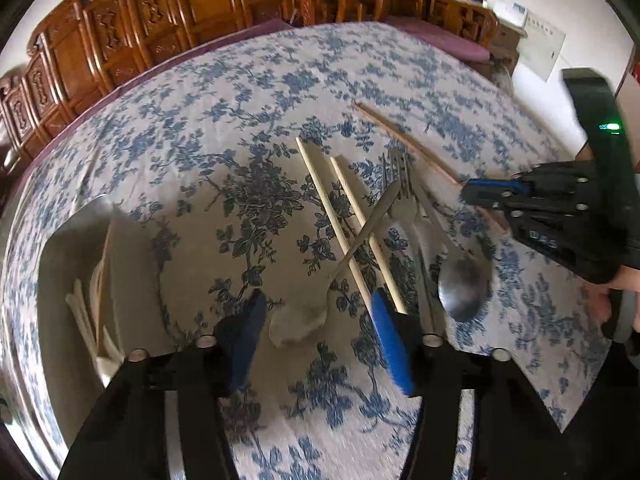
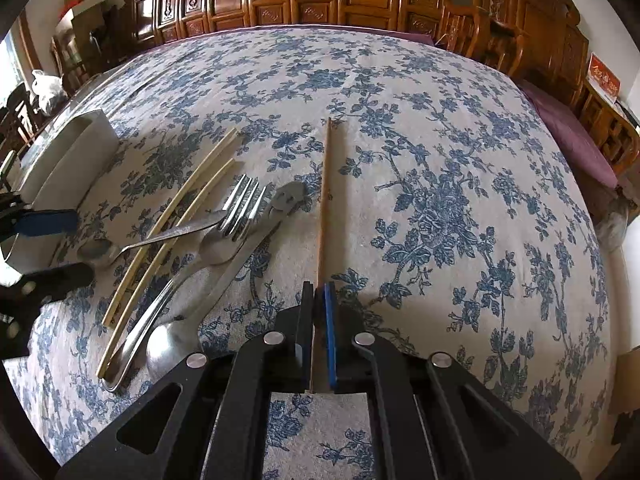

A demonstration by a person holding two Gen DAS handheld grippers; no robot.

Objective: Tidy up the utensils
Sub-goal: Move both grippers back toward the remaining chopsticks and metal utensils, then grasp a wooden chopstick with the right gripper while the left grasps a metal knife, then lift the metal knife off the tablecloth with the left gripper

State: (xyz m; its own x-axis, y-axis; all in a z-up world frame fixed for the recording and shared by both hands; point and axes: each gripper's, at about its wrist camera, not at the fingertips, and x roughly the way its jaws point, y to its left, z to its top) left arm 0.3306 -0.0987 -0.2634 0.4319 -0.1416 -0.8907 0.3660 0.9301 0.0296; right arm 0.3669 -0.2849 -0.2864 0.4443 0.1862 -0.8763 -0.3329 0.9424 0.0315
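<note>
My right gripper (image 2: 319, 300) is shut on a pair of brown wooden chopsticks (image 2: 325, 196) that point away over the cloth; they also show in the left wrist view (image 1: 404, 140). My left gripper (image 1: 316, 320) is open and empty, low over a small spoon (image 1: 352, 248) that lies across two pale chopsticks (image 1: 344, 224). A fork (image 1: 400, 184) and a large spoon (image 1: 464, 284) lie just to the right. The same pile shows in the right wrist view: pale chopsticks (image 2: 172, 224), fork (image 2: 236, 212), large spoon (image 2: 172, 344).
A metal tray (image 1: 52, 264) with a white utensil holder (image 1: 120, 264) sits to the left, with pale sticks inside; the holder shows in the right wrist view (image 2: 68, 156). The table has a blue floral cloth (image 2: 440, 200). Carved wooden furniture stands behind it.
</note>
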